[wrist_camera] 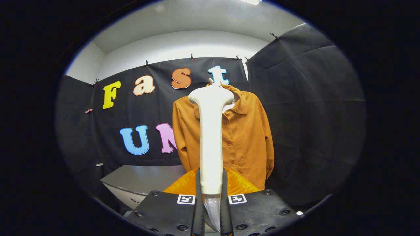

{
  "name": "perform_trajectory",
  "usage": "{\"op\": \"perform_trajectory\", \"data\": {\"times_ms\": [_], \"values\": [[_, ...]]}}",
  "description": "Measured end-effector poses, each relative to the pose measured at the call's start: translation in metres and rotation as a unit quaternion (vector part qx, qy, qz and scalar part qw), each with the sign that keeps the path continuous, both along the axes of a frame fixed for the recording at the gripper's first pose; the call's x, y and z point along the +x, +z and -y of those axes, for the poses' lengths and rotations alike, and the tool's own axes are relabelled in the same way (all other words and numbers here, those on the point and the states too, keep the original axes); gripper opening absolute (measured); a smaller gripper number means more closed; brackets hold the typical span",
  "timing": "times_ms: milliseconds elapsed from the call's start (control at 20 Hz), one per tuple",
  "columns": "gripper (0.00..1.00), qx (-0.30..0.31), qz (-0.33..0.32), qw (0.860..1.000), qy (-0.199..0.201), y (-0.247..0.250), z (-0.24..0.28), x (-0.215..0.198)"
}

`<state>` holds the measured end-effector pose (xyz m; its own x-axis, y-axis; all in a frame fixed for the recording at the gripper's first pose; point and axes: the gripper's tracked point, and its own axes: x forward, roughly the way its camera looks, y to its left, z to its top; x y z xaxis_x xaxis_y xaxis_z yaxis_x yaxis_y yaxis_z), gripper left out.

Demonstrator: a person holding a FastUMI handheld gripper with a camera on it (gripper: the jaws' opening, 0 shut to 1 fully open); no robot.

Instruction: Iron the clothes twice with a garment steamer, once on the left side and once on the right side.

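**Steamer held upright before the hanging shirt**

The white plastic garment steamer (211,137) stands upright in the middle of the frame, its long handle rising from the bottom centre and its broad, rounded head at the top, level with the shirt's collar. The black two-finger gripper (211,203) pinches the handle's lower end — both serrated fingers (198,200) press against it from either side, and a ribbed, translucent hose end runs down between them. Each finger carries a small square black-and-white marker on its base.

Beyond the steamer, slightly right of centre, hangs the orange-brown button-front shirt (244,137) with a collar and long sleeves. The steamer's handle covers part of the shirt's front; whether the head touches the fabric cannot be told.

Just behind the fingers, low in the frame, sits a shiny orange rounded object (239,185). To the lower left lies a grey tabletop (144,178) — its white edge faces the gripper.
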<state>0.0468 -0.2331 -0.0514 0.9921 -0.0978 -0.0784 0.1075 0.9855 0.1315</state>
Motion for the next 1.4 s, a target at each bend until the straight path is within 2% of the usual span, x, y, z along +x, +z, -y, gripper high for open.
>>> {"op": "perform_trajectory", "data": {"times_ms": [350, 600, 1400], "values": [[0.22, -0.006, 0.017, 0.999, 0.032, 0.036, -0.057, 0.011], [0.22, -0.013, 0.021, 0.999, 0.044, 0.040, -0.078, 0.012], [0.22, -0.024, 0.024, 0.999, 0.028, 0.041, -0.092, 0.018]]}}
